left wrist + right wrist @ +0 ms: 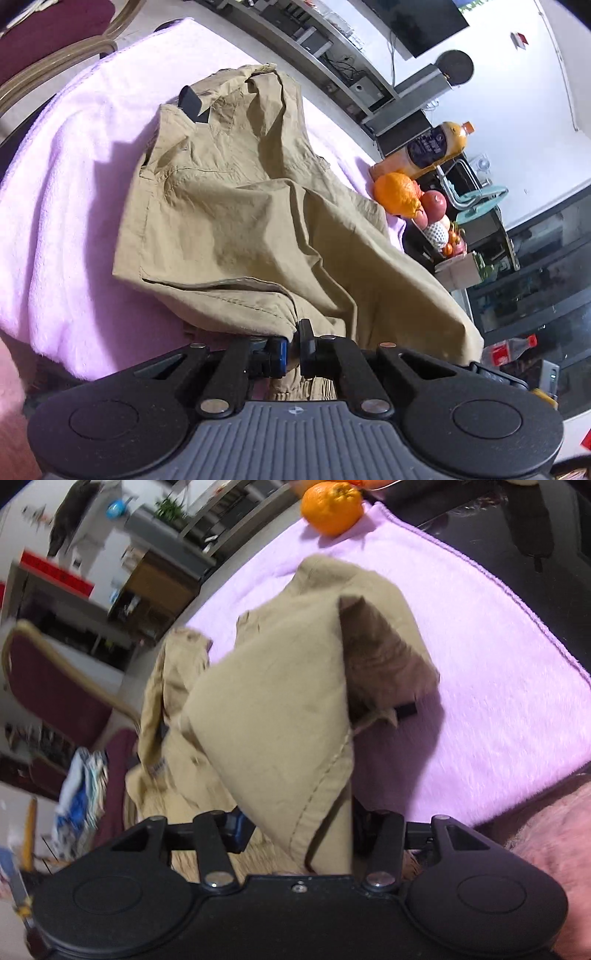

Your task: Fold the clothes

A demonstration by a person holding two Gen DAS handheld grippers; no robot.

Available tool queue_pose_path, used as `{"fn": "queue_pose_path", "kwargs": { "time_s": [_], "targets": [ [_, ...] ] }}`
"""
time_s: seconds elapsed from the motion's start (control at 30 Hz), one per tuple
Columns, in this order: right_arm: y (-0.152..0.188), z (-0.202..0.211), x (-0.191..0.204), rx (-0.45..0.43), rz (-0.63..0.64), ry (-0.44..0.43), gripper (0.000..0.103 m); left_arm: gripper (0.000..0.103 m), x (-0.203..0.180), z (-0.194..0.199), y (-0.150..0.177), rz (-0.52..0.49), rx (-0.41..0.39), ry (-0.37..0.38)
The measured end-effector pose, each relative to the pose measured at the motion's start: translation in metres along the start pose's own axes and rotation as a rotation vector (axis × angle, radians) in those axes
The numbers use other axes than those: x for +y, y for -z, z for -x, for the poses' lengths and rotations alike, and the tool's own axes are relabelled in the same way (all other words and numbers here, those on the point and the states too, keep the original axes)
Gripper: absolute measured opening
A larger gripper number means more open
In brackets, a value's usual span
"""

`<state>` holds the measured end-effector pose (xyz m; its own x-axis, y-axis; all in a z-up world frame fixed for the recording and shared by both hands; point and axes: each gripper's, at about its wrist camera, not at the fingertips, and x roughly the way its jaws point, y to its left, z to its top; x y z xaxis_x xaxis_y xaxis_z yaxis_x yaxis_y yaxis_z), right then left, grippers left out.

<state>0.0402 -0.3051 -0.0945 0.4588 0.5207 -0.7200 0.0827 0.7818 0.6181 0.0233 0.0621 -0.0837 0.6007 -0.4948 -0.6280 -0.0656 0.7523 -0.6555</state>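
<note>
On a lilac fleece blanket (66, 177) spread over the table lies one khaki garment (229, 206), probably shorts or trousers, rumpled and partly lifted. Both hand-held grippers have hold of it at its near edge. From the left wrist view, the left gripper (291, 350) has its jaws almost closed, pinching a hem of the cloth, and the garment stretches straight ahead and away from it, its long axis running from the gripper toward the far side of the blanket. From the right wrist view, the right gripper (295, 830) holds a stitched edge raised into a tent-like peak, jaws closed around the bunched cloth as far as can be seen, though the fabric hides the fingertips. The rest of the garment falls ahead and to that gripper's left. Neither gripper is nearer; each holds its own part of the same edge. The fold probably means carrying this edge forward along the long axis. Beyond the blanket sit one large orange (397, 194), a heap of mixed fruit (437, 218) too crowded to count, and one juice bottle (432, 147). One maroon chair (55, 686) stands beside the table.
</note>
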Motion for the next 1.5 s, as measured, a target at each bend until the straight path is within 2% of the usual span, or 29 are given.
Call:
{"fn": "queue_pose_path", "kwargs": {
  "time_s": [0.03, 0.07, 0.1, 0.17, 0.27, 0.33, 0.37, 0.4, 0.5, 0.53, 0.6, 0.7, 0.77, 0.83, 0.93, 1.0, 1.03, 1.13, 1.2, 1.33, 1.43, 1.5],
  "targets": [
    [0.003, 0.003, -0.001, -0.005, 0.021, -0.003, 0.048, 0.017, 0.001, 0.0, -0.001, -0.011, 0.004, 0.0],
    [0.006, 0.007, -0.003, -0.013, 0.038, -0.012, 0.048, 0.03, 0.001, -0.004, -0.001, -0.021, 0.01, 0.007],
    [0.009, 0.012, -0.004, -0.024, 0.052, -0.03, 0.05, 0.037, 0.001, -0.008, -0.001, -0.029, 0.019, 0.014],
    [0.015, 0.021, -0.004, -0.039, 0.092, -0.064, 0.055, 0.037, 0.0, -0.016, 0.001, -0.047, 0.034, 0.025],
    [0.024, 0.031, 0.003, -0.076, 0.194, -0.05, 0.056, 0.037, 0.002, -0.027, 0.003, -0.059, 0.038, 0.023],
    [0.029, 0.032, 0.009, -0.105, 0.262, -0.002, 0.042, 0.025, 0.007, -0.036, 0.004, -0.033, 0.055, 0.012],
    [0.032, 0.032, 0.014, -0.117, 0.297, 0.02, 0.018, 0.008, 0.009, -0.037, 0.005, -0.016, 0.058, 0.007],
    [0.034, 0.032, 0.018, -0.128, 0.33, 0.04, 0.007, 0.006, 0.009, -0.035, 0.005, -0.005, 0.055, -0.003],
    [0.039, 0.041, 0.036, -0.156, 0.389, 0.093, 0.006, 0.004, -0.005, -0.013, -0.002, -0.044, 0.04, -0.017],
    [0.038, 0.048, 0.041, -0.164, 0.372, 0.074, 0.005, 0.003, -0.012, -0.001, -0.007, -0.055, 0.036, -0.002],
    [0.027, 0.073, 0.053, -0.204, 0.288, -0.025, 0.004, 0.002, -0.028, 0.029, -0.02, -0.072, 0.001, 0.031],
    [0.001, 0.124, 0.076, -0.29, 0.143, -0.2, 0.004, 0.001, -0.057, 0.095, -0.051, -0.068, -0.108, 0.14],
    [-0.016, 0.168, 0.102, -0.363, 0.114, -0.295, 0.004, 0.001, -0.081, 0.15, -0.071, -0.067, -0.216, 0.243],
    [-0.025, 0.219, 0.132, -0.465, 0.131, -0.375, 0.004, 0.001, -0.106, 0.212, -0.083, -0.082, -0.349, 0.363],
    [-0.023, 0.305, 0.17, -0.645, 0.182, -0.526, 0.004, 0.001, -0.137, 0.297, -0.083, -0.134, -0.547, 0.528],
    [-0.014, 0.353, 0.191, -0.746, 0.243, -0.601, 0.004, 0.002, -0.155, 0.342, -0.075, -0.193, -0.652, 0.605],
    [-0.009, 0.37, 0.201, -0.774, 0.277, -0.607, 0.004, 0.002, -0.163, 0.355, -0.071, -0.224, -0.684, 0.61],
    [0.001, 0.403, 0.225, -0.819, 0.356, -0.587, 0.004, 0.002, -0.189, 0.389, -0.061, -0.316, -0.766, 0.602],
    [0.002, 0.409, 0.233, -0.836, 0.376, -0.574, 0.004, 0.005, -0.194, 0.387, -0.068, -0.323, -0.763, 0.564],
    [-0.028, 0.375, 0.236, -0.773, 0.333, -0.5, 0.004, 0.006, -0.19, 0.351, -0.102, -0.259, -0.674, 0.427],
    [-0.076, 0.305, 0.23, -0.647, 0.255, -0.374, 0.004, 0.005, -0.162, 0.276, -0.152, -0.148, -0.535, 0.245],
    [-0.11, 0.251, 0.225, -0.551, 0.204, -0.276, 0.004, 0.004, -0.135, 0.217, -0.192, -0.041, -0.4, 0.13]
  ]
}}
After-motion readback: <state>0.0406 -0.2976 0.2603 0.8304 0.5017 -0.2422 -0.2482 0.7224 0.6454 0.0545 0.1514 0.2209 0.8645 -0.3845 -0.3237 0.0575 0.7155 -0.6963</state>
